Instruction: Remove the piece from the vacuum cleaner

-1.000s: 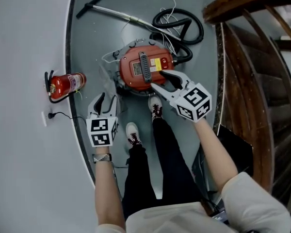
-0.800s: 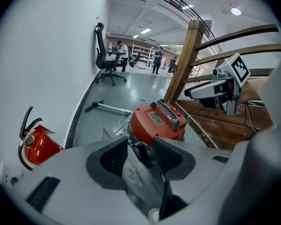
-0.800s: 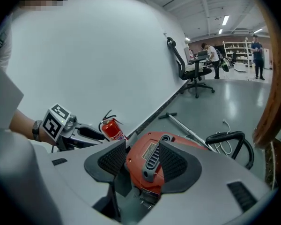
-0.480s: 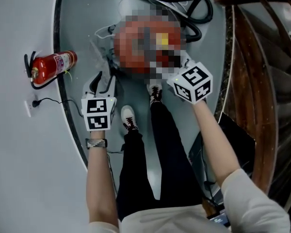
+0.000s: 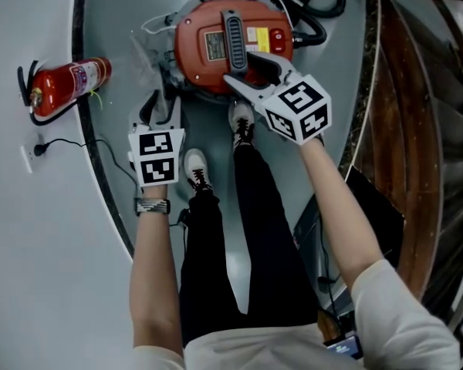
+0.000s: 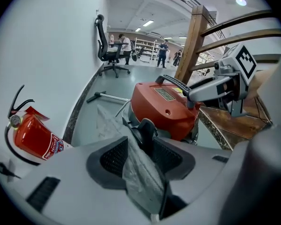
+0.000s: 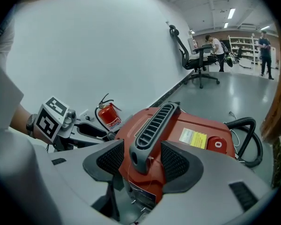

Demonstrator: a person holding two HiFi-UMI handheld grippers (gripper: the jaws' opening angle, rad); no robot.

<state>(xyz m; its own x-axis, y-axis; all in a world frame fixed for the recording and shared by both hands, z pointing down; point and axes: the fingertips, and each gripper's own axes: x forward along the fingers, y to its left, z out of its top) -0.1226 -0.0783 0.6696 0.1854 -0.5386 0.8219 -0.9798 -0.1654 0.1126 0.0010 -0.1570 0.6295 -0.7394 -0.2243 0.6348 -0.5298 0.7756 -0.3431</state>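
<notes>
Approach step: right gripper jaws opening astride the grey handle of the red vacuum cleaner on the floor, not pinching; left gripper spread, clear plastic film between; next, close squarely on the handle

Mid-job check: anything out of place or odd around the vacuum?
Yes: a crumpled clear plastic sheet trails from the floor beside the red vacuum cleaner up between the left gripper's open jaws, looking like stray wrapping caught there. Nothing looks spilled or broken.
</notes>
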